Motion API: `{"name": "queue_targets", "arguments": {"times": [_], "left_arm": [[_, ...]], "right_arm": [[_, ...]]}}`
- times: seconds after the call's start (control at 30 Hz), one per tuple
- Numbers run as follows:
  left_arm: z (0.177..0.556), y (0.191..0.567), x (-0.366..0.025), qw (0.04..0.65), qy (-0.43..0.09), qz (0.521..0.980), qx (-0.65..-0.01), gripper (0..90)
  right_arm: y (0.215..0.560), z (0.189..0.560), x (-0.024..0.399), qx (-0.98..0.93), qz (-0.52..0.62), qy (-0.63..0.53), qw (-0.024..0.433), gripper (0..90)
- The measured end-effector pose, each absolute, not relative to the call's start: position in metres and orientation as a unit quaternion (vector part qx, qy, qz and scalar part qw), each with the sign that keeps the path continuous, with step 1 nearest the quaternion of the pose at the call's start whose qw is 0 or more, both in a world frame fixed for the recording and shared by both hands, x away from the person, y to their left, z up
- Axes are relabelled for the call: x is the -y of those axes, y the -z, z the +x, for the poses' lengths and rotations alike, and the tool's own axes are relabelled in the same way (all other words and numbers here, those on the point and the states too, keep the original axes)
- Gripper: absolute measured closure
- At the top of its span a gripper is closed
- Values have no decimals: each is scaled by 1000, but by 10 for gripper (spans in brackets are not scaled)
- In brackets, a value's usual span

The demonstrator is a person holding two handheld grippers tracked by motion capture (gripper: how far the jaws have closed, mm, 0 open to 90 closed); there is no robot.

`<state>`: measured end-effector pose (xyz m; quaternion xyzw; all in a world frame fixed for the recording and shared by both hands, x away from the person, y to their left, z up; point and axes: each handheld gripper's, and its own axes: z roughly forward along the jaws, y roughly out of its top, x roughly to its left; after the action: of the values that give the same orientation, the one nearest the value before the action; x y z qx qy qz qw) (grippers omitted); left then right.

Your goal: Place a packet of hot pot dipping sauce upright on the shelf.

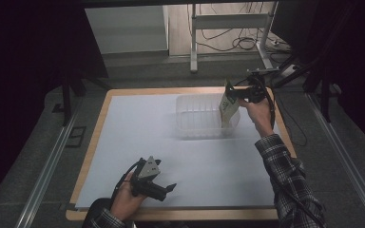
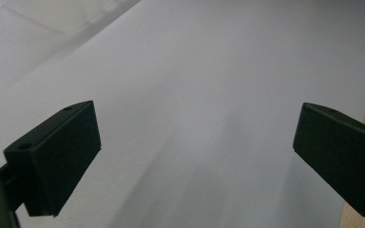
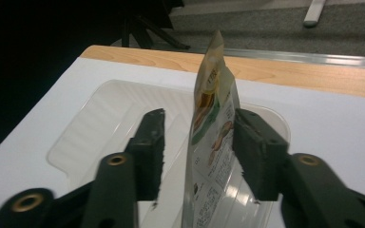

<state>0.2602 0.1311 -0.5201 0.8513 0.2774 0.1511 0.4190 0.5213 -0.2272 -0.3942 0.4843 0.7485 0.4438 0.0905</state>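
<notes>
Right gripper (image 3: 197, 152): part open at far right of table; left pad clear of pouch, right pad at or just off its face, contact not certain; no clamping hold evident.
Pouch (image 3: 212, 142): upright on edge between the jaws, lower end inside clear tray (image 3: 100, 118), leaning at tray's right wall.
Risk, tipping: unsupported, tall and thin; likely to topple over rim onto white sheet (image 1: 138, 133) if jaw brushes it on withdrawal.
Risk, snagging: top corner above the jaws; sideways retreat likely to drag pouch out.
Risk, tray shift: light plastic, near far-right edge; a knock likely to slide it.
Left gripper (image 2: 195, 147): wide open, empty, low over sheet at near left, well apart from tray.
</notes>
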Motion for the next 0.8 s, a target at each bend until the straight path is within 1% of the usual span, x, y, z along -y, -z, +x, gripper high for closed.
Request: {"name": "queue_targets", "arguments": {"times": [0.13, 0.23, 0.3, 0.6, 0.8], "left_arm": [[260, 520, -131, 419, -150, 851, -278, 16], [260, 520, -131, 420, -150, 851, -278, 16], [260, 520, -131, 420, -150, 851, -277, 17], [260, 521, -130, 419, -149, 853, -275, 18], [260, 521, -130, 418, -149, 853, -273, 19]], "right_arm": [[392, 518, 222, -757, 471, -440, 104, 432], [391, 515, 219, -765, 460, -437, 114, 390], [390, 514, 217, -767, 457, -435, 116, 370], [390, 508, 215, -777, 443, -428, 132, 223], [391, 504, 215, -787, 424, -428, 132, 126]]}}
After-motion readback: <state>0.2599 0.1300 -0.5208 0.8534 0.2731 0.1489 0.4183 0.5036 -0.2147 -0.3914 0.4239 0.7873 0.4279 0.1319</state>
